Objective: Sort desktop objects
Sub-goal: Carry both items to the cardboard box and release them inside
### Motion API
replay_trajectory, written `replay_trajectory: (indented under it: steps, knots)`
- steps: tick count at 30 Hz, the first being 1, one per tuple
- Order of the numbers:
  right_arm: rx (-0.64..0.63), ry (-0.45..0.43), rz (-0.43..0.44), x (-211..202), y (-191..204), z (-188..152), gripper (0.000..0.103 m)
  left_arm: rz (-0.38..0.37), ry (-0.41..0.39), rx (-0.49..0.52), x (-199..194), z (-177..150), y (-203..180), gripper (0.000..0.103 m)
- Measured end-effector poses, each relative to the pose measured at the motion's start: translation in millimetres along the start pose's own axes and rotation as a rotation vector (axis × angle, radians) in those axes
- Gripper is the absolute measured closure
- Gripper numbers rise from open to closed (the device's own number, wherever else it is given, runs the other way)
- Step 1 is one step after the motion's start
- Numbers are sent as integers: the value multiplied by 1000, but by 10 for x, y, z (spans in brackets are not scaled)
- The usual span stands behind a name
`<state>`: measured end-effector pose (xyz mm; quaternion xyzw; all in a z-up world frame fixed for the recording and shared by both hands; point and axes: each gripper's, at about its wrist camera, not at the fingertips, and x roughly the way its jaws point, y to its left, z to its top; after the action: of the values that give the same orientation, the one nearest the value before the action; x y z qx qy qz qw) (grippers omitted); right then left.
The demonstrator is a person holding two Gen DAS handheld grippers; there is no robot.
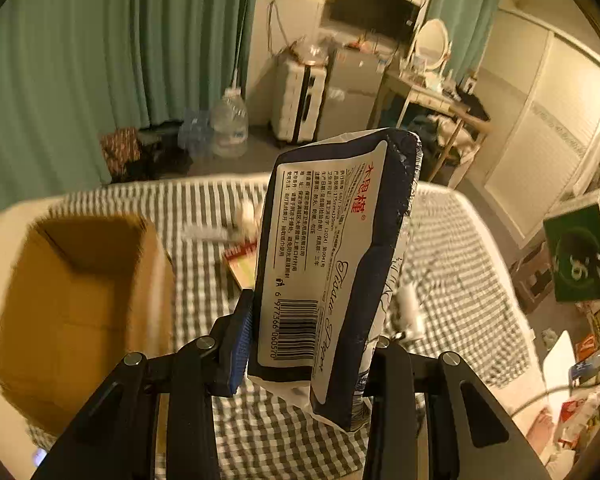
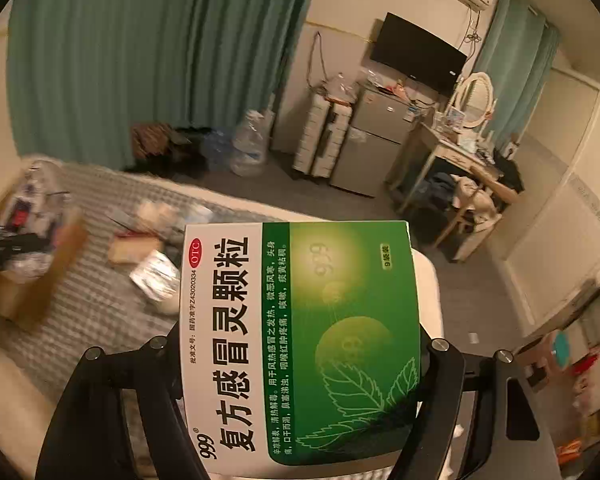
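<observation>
Right, I've got both hands loaded — left gripper (image 1: 308, 356) clenched on the tissue pack (image 1: 332, 264) standing between its jaws, right gripper (image 2: 300, 364) clamping the medicine box (image 2: 300, 336); next, I'd carry each over the cardboard box (image 1: 84, 312) and release
</observation>
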<state>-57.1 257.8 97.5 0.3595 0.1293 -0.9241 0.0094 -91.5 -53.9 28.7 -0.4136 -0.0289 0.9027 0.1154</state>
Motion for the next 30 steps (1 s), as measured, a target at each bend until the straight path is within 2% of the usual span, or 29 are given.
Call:
replay_trajectory:
  steps: [3,7,10,12,15,17,23,27,30]
  knots:
    - [32,-34,24,-370,103,135,27,0,-50,7,-382,179,102,66]
    - [34,-57,91,-732,360,272,27,56,-95,50,-809,300,244,66]
    - [39,-38,172,-834,565,363,27,103,-89,77,-994,345,396,66]
    - [37,-25,244,-872,779,448,26,160,-103,105,-1126,333,506,66]
    - [16,-27,306,-860,1185,565,26,187,-130,115,-1252,278,713,66]
    - [9,-28,326,-798,1441,616,26,211,-123,100,-1231,212,907,66]
    - [19,44,487,-435,2413,850,26,228,-64,40,-873,-113,1536,65]
    - [53,136,548,15,2972,972,26,204,6,-30,-529,-319,2000,65]
    - [91,214,579,378,3299,1005,26,178,31,-66,-323,-469,2209,65]
